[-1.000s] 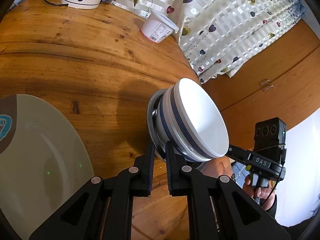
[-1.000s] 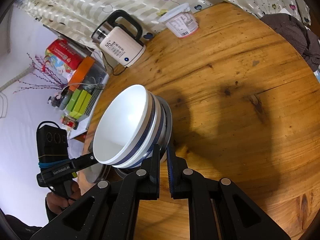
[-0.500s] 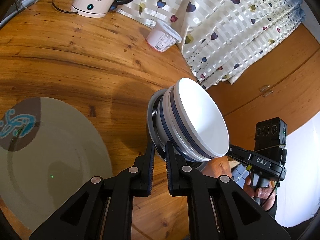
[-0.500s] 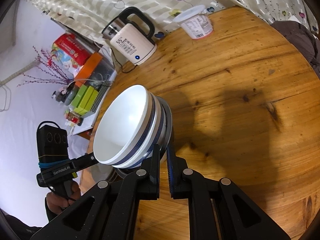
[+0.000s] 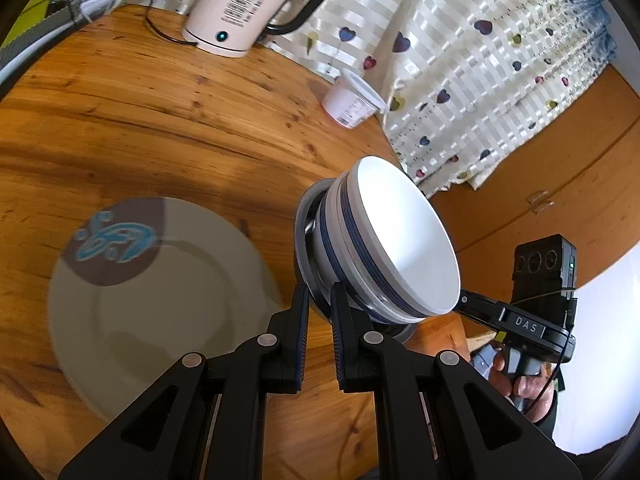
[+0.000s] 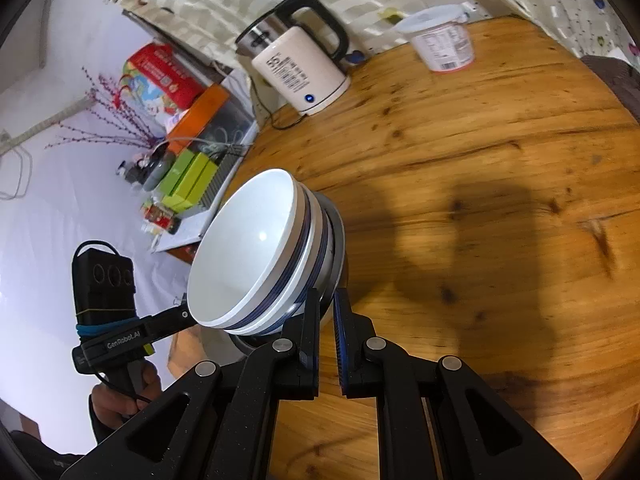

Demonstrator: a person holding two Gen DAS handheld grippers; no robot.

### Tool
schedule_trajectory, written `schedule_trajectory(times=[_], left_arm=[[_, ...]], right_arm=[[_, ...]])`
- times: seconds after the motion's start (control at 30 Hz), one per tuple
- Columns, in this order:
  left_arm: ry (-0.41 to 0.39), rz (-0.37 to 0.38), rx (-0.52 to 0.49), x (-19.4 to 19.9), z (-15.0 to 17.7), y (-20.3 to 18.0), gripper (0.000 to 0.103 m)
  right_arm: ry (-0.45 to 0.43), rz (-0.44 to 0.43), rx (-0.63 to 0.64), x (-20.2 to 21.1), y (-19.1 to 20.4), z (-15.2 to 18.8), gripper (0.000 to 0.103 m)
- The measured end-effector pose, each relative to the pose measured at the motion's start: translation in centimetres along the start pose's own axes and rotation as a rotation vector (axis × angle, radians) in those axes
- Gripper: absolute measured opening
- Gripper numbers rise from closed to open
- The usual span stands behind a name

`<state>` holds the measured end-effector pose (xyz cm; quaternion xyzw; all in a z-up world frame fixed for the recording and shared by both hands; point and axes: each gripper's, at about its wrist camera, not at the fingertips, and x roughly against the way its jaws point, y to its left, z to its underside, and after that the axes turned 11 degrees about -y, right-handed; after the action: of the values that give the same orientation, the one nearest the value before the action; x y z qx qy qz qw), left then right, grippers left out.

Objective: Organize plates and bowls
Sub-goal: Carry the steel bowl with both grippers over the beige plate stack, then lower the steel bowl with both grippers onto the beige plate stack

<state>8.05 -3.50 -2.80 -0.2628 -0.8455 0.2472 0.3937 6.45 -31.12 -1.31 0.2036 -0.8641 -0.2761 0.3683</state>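
A stack of white bowls [image 5: 396, 236] with blue bands sits nested in a grey dish, held in the air between both grippers. My left gripper [image 5: 319, 300] is shut on the rim of the grey dish on one side. My right gripper [image 6: 326, 304] is shut on the same rim on the opposite side, with the bowl stack [image 6: 256, 256] tilted toward the left. A large grey plate [image 5: 160, 300] with a brown and blue mark lies on the round wooden table [image 5: 168, 128], below and left of the stack.
A cream electric kettle [image 5: 244, 4] with its cord stands at the table's far edge, and it shows in the right wrist view [image 6: 300, 68]. A white yogurt tub [image 5: 352, 100] stands near the heart-patterned curtain [image 5: 480, 60]. A cluttered shelf [image 6: 180, 148] lies beyond the table's left edge.
Both grippers carry the bowl stack away from the table edge toward the kettle side. The grey plate has come fully into the left wrist view and nearer the stack.
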Motion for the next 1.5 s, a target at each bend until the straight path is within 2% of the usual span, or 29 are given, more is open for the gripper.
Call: schedule_trajectory(times=[0.73,1.13,1.5], left_arm=[[-0.084,-0.118,0.079,6.3,0.7,5.5,0.010],[-0.091,-0.158,0.109,7.3,1.2,7.2,0.010],[-0.091,-0.166,0.112,7.5,1.4,7.5,0.010]], right_arm=[[0.106,-0.092,0.066,-6.0,5.8,1.5,0.009],[0.155,-0.104,0.071,-8.1,7.0,2.6,0.009],[0.170,-0.102,0.075,-8.6,7.3,2.8,0.009]])
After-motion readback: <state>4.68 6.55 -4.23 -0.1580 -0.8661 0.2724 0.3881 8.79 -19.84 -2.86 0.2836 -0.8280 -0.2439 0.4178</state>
